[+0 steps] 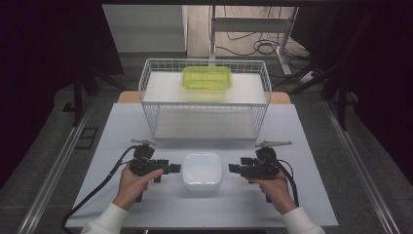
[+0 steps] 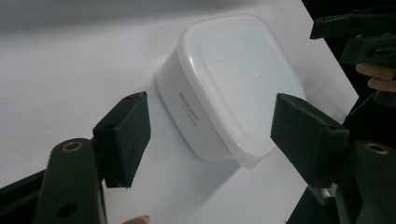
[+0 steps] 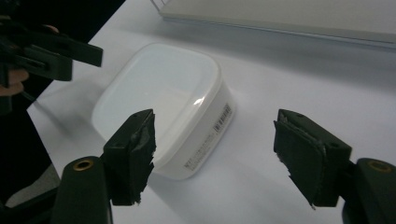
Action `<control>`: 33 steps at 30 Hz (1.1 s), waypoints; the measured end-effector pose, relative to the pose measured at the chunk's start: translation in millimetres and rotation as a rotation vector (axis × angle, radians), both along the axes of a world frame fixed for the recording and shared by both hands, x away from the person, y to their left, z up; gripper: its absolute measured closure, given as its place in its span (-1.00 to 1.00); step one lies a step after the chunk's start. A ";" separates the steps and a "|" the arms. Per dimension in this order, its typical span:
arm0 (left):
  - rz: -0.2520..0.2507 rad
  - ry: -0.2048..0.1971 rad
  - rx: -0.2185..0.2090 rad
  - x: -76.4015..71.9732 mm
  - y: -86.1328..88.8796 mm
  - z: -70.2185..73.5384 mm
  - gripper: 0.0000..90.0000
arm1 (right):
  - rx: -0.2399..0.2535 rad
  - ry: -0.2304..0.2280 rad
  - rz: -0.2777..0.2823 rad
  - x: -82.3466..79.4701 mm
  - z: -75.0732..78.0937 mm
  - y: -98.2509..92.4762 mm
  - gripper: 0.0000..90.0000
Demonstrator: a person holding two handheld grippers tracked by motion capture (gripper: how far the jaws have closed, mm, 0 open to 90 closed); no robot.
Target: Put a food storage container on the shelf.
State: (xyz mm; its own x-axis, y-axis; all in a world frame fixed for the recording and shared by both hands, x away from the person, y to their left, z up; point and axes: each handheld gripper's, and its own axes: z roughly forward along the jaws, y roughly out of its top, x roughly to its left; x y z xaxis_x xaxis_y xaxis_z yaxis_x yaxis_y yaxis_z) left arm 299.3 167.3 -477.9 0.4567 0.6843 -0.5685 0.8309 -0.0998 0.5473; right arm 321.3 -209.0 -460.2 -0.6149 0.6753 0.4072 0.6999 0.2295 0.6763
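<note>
**Two open grippers beside a white box**

Closest to the person, two hands come up from the bottom of the high view. The left hand holds the left gripper [image 1: 176,168]. The right hand holds the right gripper [image 1: 233,168]. Both grippers point in toward each other across the table [image 1: 311,204].

Between them sits the white box [image 1: 201,170] with its lid on. It rests flat on the table, near the person's edge. Each gripper tip is just beside the box, one on each side, but not touching it.

In the left gripper view, the two black jaws stand wide apart. The white box [image 2: 229,88] lies ahead of them on the table, and nothing is between the pads. In the right gripper view, the jaws are wide apart too. The white box [image 3: 163,102] lies in front of the near jaw, and the pads press on nothing.

Farther back stands a white wire basket [image 1: 146,92]. It has a shelf up high. On that shelf, toward the back, lies a green box [image 1: 207,78].
</note>
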 end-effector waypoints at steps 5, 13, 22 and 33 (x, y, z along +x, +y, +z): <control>-0.010 0.030 -0.043 2.1 -5.3 -7.0 -0.32 | 0.033 0.018 0.009 2.2 -3.3 6.5 -0.24; -0.009 0.058 -0.095 7.0 -8.5 -13.1 -0.26 | 0.023 0.049 0.048 5.0 -11.6 25.3 -0.16; -0.010 0.106 -0.139 12.4 -13.9 -22.8 -0.04 | 0.039 0.099 0.043 11.5 -22.2 32.9 -0.04; -0.029 0.128 -0.148 13.2 -15.8 -27.2 0.28 | 0.057 0.157 0.038 13.8 -31.1 35.0 0.23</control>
State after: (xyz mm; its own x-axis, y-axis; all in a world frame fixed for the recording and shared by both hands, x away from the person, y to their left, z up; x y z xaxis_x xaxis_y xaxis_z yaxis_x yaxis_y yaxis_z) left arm 312.6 151.5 -505.1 0.3928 0.5764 -0.7165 0.8925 -0.0513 0.4480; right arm 335.1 -174.0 -491.4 -0.5652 0.6260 0.5373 0.7897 0.2222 0.5718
